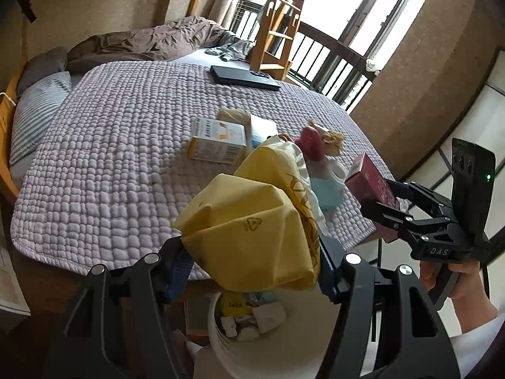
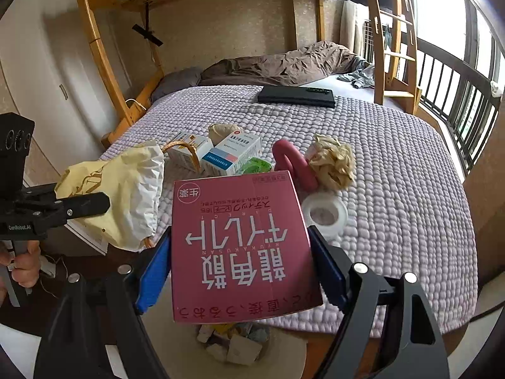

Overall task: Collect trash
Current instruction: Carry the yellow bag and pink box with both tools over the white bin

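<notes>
Now your left gripper [image 1: 252,271] clamps the crumpled yellow paper bag [image 1: 252,224] over the white trash bin [image 1: 252,350], and your right gripper [image 2: 240,271] pinches the pink medicine box [image 2: 240,246] above it. The bin mouth looks narrow; released together, they may collide and fall outside.

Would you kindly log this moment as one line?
left gripper: shut on yellow bag | right gripper: shut on pink box | both above bin
</notes>
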`<state>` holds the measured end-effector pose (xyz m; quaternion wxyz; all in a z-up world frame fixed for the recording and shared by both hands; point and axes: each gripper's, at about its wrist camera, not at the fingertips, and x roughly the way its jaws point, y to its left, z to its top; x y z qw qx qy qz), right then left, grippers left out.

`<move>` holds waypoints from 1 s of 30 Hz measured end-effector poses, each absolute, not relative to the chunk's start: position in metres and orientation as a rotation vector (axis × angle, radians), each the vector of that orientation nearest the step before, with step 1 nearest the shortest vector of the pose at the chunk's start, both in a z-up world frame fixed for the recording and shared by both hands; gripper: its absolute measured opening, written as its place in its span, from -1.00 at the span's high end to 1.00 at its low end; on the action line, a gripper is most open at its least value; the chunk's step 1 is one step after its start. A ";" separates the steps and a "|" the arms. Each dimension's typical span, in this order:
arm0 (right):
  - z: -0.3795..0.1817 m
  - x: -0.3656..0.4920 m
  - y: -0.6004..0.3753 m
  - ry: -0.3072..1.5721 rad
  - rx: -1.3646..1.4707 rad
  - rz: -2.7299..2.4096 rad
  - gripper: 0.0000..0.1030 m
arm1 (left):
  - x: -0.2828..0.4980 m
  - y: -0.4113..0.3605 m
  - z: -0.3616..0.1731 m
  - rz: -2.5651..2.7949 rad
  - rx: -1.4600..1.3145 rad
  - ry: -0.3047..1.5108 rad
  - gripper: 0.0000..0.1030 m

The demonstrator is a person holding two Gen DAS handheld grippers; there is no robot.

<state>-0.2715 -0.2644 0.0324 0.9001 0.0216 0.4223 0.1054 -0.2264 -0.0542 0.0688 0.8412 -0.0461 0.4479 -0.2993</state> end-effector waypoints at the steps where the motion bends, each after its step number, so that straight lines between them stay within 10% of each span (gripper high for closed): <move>1: 0.033 -0.272 -0.264 0.874 0.046 0.217 -0.54 | -0.229 -0.056 0.069 -0.635 -0.091 0.947 -0.28; 30: 0.016 -0.350 -0.268 0.971 0.113 0.180 -0.54 | -0.301 -0.081 0.047 -0.730 0.054 1.005 -0.28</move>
